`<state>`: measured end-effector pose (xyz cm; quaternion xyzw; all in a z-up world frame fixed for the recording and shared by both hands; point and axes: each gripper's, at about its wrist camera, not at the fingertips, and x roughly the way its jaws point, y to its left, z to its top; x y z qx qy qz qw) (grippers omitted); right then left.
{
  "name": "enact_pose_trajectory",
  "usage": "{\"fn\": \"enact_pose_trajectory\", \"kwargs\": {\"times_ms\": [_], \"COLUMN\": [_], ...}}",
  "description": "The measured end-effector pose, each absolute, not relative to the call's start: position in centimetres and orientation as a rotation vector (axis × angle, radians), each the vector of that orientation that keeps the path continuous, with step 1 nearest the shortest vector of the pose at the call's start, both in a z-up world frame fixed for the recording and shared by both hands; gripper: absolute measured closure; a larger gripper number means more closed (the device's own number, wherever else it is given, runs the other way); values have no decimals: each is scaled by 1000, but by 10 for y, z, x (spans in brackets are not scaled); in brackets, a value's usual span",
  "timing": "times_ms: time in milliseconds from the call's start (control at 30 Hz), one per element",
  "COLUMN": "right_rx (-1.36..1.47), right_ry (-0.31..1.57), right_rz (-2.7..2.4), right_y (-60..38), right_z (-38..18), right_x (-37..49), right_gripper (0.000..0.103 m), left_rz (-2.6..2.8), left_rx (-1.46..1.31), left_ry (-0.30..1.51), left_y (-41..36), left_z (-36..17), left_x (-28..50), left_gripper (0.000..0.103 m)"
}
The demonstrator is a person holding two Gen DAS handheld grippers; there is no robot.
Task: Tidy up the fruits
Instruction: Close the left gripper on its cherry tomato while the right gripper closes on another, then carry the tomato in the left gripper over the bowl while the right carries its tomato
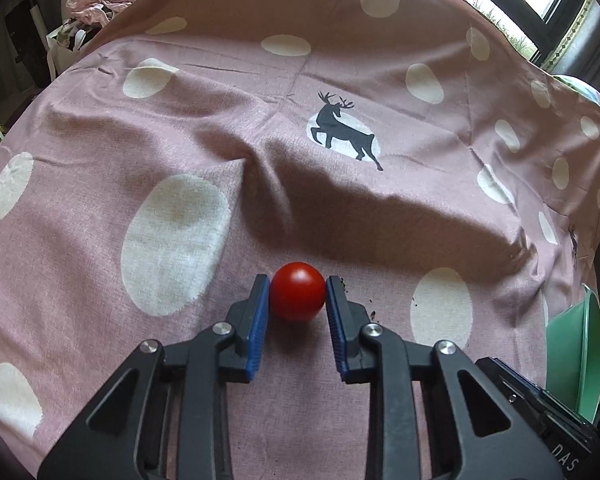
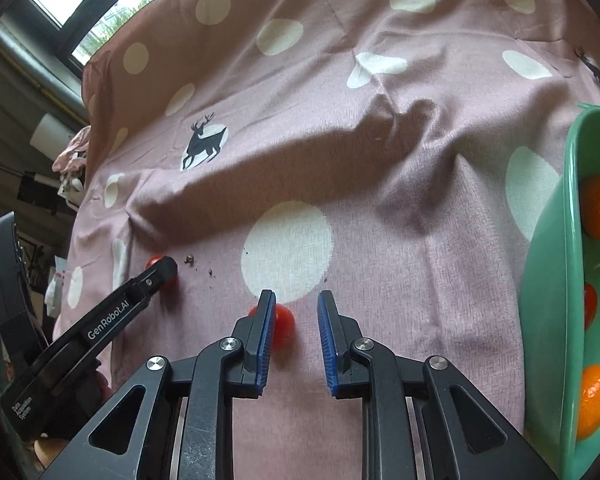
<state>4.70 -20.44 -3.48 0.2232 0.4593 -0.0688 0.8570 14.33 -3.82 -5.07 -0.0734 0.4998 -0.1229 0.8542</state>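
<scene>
The left gripper [image 1: 297, 294] had its fingers clamped on one tomato [image 1: 297, 291]. The right gripper [image 2: 296, 312], fingers together and empty, had another tomato [image 2: 283, 326] just left of them.

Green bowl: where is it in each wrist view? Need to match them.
Left wrist: green bowl at the lower right edge, only part of its rim and wall showing.
Right wrist: green bowl along the right edge, fruit visible inside.
Shared landmark: the deer print on the pink cloth.
</scene>
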Motion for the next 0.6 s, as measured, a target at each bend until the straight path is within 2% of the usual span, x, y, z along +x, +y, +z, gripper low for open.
{"fn": "enact_pose_trajectory", "kwargs": {"times_ms": [300, 600], "right_rx": [473, 406], "right_ry": [979, 997], "right_rz": [-57, -68], "right_y": [-190, -172], "right_z": [-38, -48], "right_x": [50, 57], "right_gripper": [78, 75], "left_rz": [-253, -272], "left_rx": [-208, -244], "left_ry": [1056, 968], "left_y": [-32, -20], "left_z": [-46, -13], "left_x": [137, 110], "left_gripper": [76, 76]}}
